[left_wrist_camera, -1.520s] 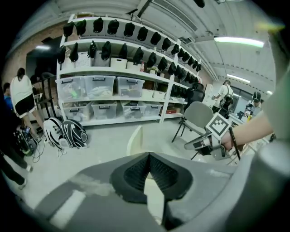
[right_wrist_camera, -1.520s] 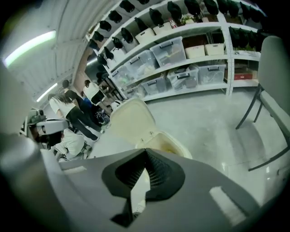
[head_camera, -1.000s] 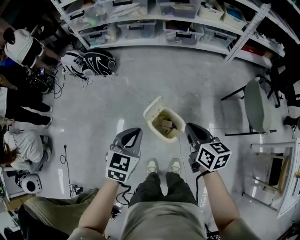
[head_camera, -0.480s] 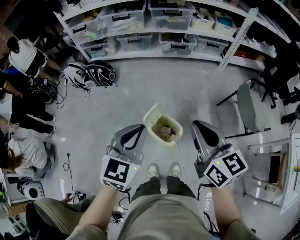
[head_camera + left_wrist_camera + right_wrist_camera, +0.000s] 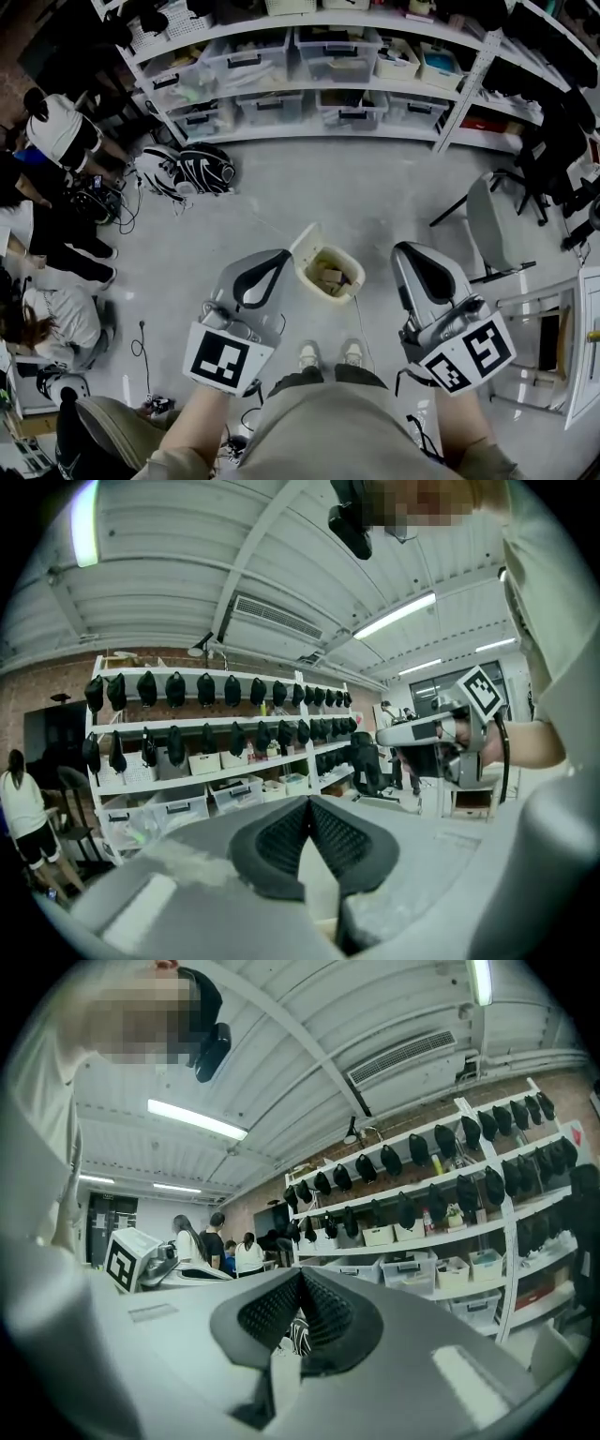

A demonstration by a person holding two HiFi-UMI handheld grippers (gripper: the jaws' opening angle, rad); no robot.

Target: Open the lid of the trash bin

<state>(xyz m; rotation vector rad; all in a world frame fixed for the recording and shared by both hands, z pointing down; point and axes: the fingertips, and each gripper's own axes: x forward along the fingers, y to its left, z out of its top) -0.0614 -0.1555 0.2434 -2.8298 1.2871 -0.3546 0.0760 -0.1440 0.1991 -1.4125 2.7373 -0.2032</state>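
A small cream trash bin (image 5: 330,269) stands on the grey floor just ahead of the person's shoes, its lid (image 5: 306,241) tipped up at the far-left side and brown scraps showing inside. My left gripper (image 5: 273,255) is held in the air left of the bin, and my right gripper (image 5: 409,249) to its right; neither touches it. In the left gripper view the left gripper (image 5: 307,805) has its ribbed pads pressed together with nothing between them. In the right gripper view the right gripper (image 5: 300,1277) looks the same. Both gripper views face the shelves, so the bin is hidden there.
Shelving with clear storage boxes (image 5: 328,56) runs along the far wall. A grey chair (image 5: 486,225) stands to the right, and a white table edge (image 5: 583,347) at far right. Black-and-white bags (image 5: 186,169), cables and several people (image 5: 56,131) occupy the left side.
Both grippers have risen toward the camera and spread slightly apart. The head view has tilted up to show more shelving. The bin and its raised lid have not moved.
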